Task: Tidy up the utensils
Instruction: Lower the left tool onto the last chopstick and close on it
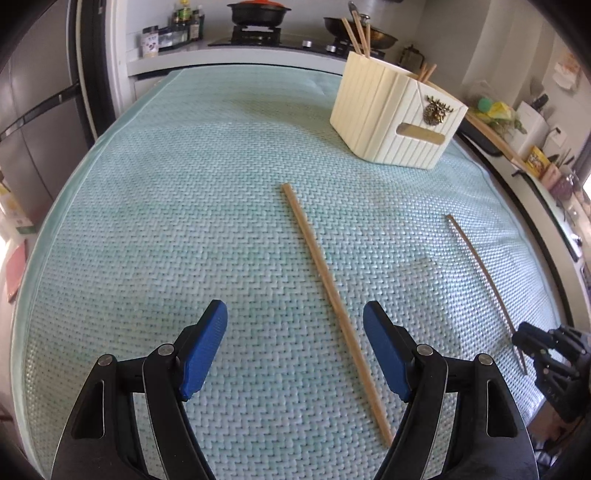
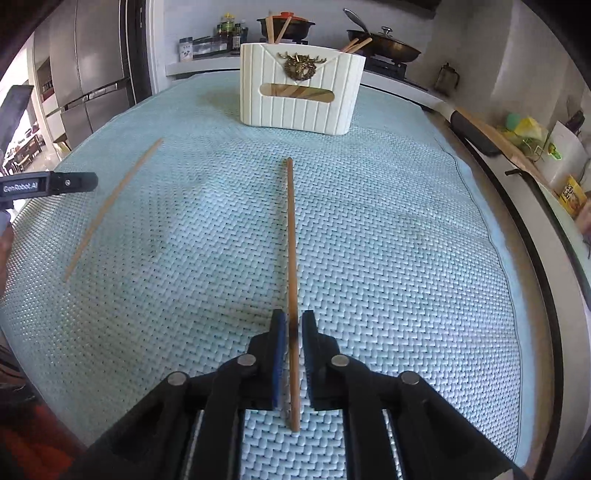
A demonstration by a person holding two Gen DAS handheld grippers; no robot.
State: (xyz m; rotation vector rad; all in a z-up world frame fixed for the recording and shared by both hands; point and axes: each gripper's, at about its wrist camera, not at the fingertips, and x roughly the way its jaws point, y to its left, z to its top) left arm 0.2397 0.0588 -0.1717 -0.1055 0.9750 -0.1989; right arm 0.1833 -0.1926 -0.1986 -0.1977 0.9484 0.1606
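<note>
Pale green woven matting point(image 1: 184, 206) covers the whole work surface, and behind it runs a kitchen counter with a stove point(image 1: 255, 35), a black pot with a red lid point(image 1: 258, 13), a wok point(image 1: 365, 31) and a row of jars point(image 1: 173, 33); a steel fridge point(image 2: 92, 74) stands off to the left in my right-hand view.

At the far side of the mat sits the cream ribbed holder point(image 2: 299, 92) with a brass deer emblem on its face and a slot below it. Several chopsticks already stand inside, their tips poking out of the top.

My left gripper point(image 1: 295, 332) hovers above the mat with its blue pads spread wide and nothing between them. One chopstick point(image 1: 332, 306) lies flat just ahead of it, running diagonally from the middle of the mat back toward my right finger point(image 1: 384, 350) — near that pad, though I cannot tell that they touch.

My right gripper point(image 2: 293, 332) is nearly closed around the second chopstick point(image 2: 290, 240), which passes lengthwise between the pads and points straight at the holder. A thin gap shows on each side of the stick, so the pads do not look pressed onto it. Whether its near end rests on the mat I cannot tell.

The two chopsticks lie well apart, both short of the holder.
</note>
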